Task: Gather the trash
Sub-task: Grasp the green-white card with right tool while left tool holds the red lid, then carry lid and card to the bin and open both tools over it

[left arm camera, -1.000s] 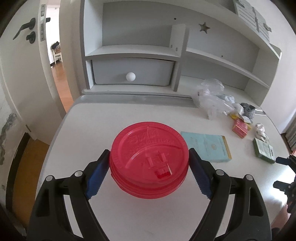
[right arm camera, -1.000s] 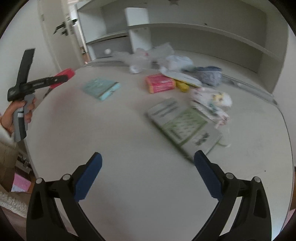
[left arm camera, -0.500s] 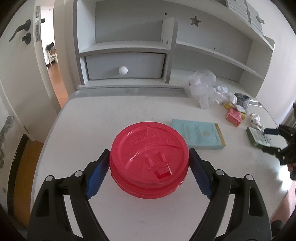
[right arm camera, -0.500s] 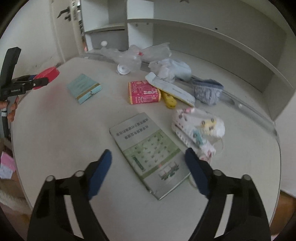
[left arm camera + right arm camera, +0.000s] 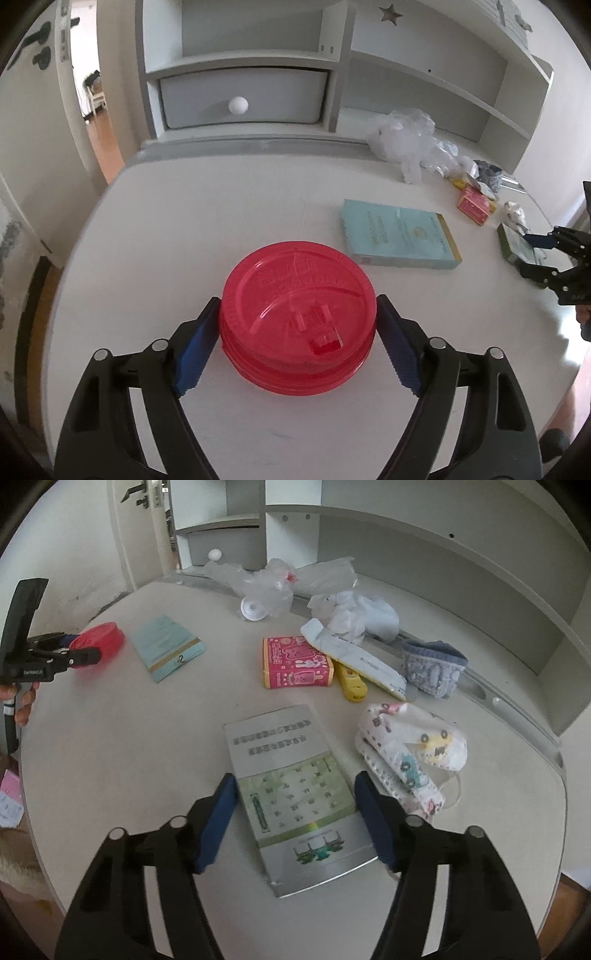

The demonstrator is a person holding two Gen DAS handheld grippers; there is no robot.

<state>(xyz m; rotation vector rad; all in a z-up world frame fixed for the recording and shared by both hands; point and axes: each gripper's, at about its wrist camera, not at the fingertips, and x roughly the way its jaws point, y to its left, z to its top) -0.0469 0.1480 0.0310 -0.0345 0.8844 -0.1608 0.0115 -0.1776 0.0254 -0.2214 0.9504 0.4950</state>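
My left gripper (image 5: 297, 328) is shut on a red plastic cup lid (image 5: 297, 317) and holds it above the white desk (image 5: 184, 221); it also shows at the left of the right wrist view (image 5: 98, 642). My right gripper (image 5: 295, 808) is open, its fingers on either side of a green and grey booklet (image 5: 291, 790) that lies flat on the desk. Beyond it lie a printed face mask (image 5: 410, 753), a pink packet (image 5: 295, 662), a yellow clip (image 5: 352, 685), a white wrapper (image 5: 354, 659), crumpled clear plastic bags (image 5: 273, 587) and a blue-white cloth (image 5: 362, 614).
A teal booklet (image 5: 399, 234) lies mid-desk. A blue knitted pouch (image 5: 432, 666) sits by the shelf unit (image 5: 332, 74), which has a drawer with a white knob (image 5: 238, 105). An open doorway (image 5: 92, 96) is at the left. The desk's edge curves near both grippers.
My right gripper has moved forward and down over the green booklet, and its fingers have narrowed around it. My left gripper still holds the red lid and has shifted a little.
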